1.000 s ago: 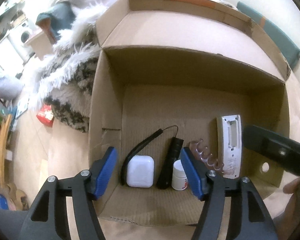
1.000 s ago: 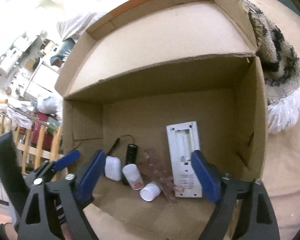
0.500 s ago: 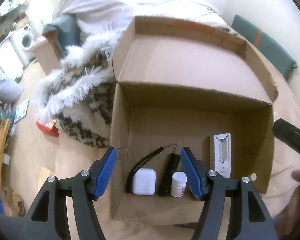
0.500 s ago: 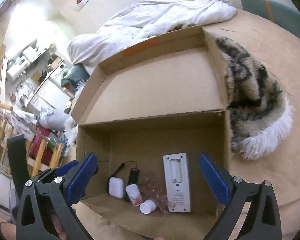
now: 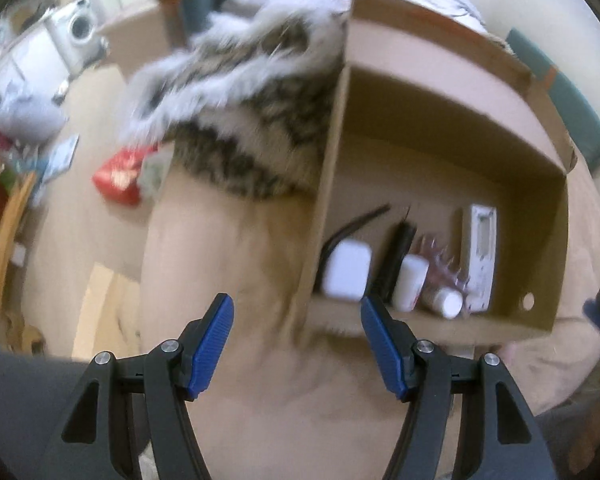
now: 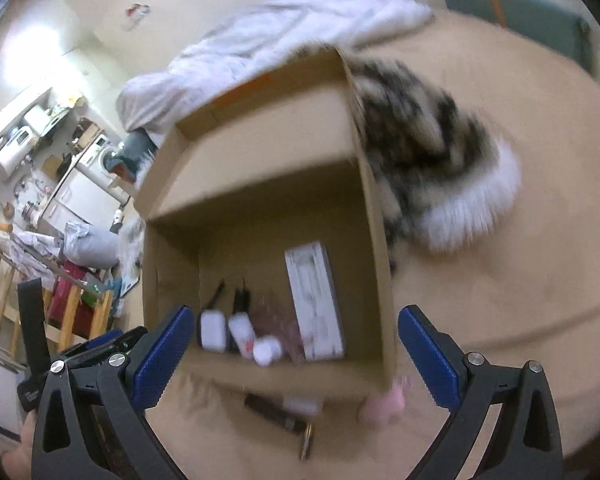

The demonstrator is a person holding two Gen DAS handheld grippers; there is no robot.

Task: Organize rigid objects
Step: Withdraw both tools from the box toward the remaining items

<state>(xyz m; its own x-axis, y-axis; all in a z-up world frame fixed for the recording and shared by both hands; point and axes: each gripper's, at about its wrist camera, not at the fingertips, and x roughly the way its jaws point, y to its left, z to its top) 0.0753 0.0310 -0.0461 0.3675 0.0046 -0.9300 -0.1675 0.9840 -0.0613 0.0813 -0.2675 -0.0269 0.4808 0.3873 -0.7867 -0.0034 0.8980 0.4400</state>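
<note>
Looks mostly done to me: the cardboard box (image 6: 376,264) sitting on the bed already has a row along its near wall, namely a white earbud case (image 5: 346,268), a black flashlight (image 5: 396,258), two little white bottles (image 6: 266,350) and a white remote (image 6: 314,300). Still out on the bed in front of it: a dark stick-shaped thing (image 6: 276,414) and something pink (image 6: 382,402), too blurry to name. Both the left gripper (image 5: 296,346) and right gripper (image 6: 294,356) have jaws spread wide, holding nothing. Compared with a second ago, both have pulled back out of the box, the left one swinging off to the box's left.
</note>
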